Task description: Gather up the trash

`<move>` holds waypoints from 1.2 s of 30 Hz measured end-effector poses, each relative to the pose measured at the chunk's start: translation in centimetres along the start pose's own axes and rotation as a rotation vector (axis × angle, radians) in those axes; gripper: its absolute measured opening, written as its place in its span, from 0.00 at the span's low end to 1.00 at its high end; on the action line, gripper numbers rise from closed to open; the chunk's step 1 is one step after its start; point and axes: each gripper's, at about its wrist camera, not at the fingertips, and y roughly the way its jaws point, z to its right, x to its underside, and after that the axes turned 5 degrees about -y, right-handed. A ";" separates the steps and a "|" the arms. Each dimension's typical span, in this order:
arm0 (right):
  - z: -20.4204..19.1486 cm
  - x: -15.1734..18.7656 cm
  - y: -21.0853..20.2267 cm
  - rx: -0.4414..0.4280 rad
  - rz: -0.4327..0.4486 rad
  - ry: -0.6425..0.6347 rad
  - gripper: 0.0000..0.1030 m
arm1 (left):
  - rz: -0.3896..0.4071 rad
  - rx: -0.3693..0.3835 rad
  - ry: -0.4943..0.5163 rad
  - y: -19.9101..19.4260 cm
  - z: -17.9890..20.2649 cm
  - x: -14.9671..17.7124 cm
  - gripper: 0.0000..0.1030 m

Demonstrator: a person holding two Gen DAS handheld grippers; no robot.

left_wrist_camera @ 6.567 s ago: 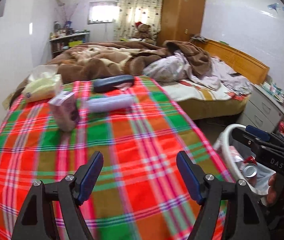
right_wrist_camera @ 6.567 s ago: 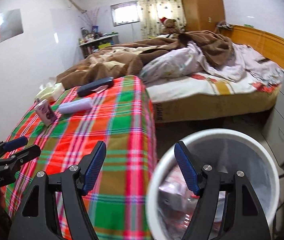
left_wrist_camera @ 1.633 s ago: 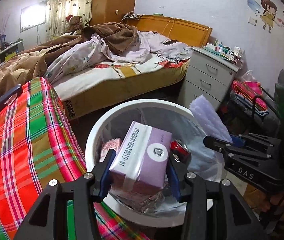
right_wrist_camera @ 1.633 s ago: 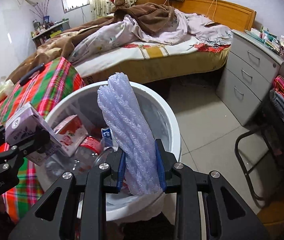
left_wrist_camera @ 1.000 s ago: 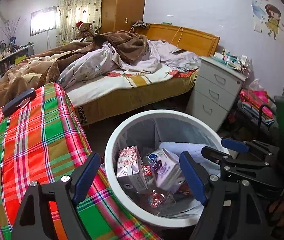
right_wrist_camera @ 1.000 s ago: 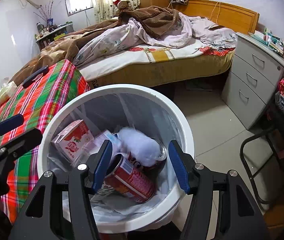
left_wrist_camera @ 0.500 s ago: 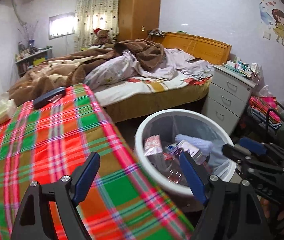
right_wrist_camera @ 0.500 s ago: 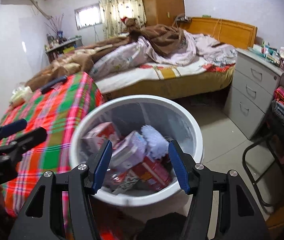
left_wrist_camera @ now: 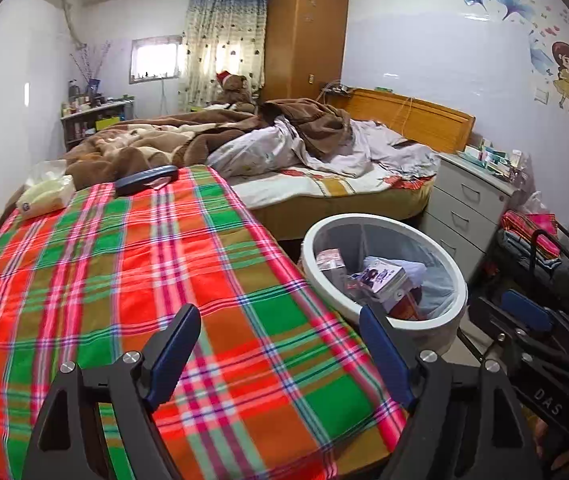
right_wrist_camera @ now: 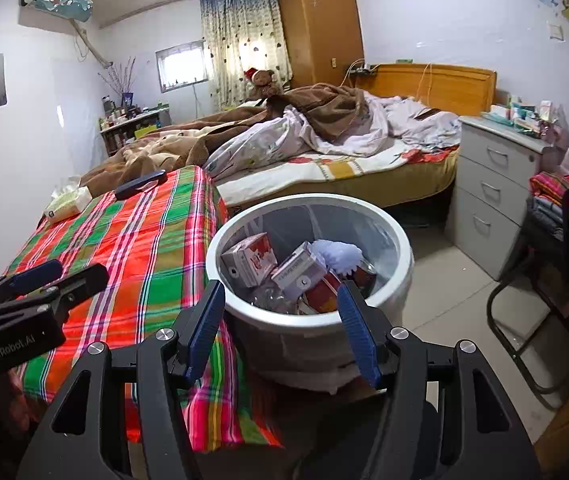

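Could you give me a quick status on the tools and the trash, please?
Left tool and right tool open, empty. Purple carton and bubble-wrap roll in the bin. Nothing blocking.

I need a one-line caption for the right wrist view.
Open right gripper hovers before a white trash bin holding cartons, beside a plaid-covered table.

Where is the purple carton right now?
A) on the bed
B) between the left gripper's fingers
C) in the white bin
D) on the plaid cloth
C: the purple carton lies in the white bin among other trash, next to the red-and-white carton; both grippers are open with nothing between their fingers.
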 end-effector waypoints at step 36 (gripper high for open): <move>-1.6 1.7 -2.0 0.050 0.080 0.000 0.58 | 0.055 -0.113 0.082 -2.9 1.3 2.3 0.79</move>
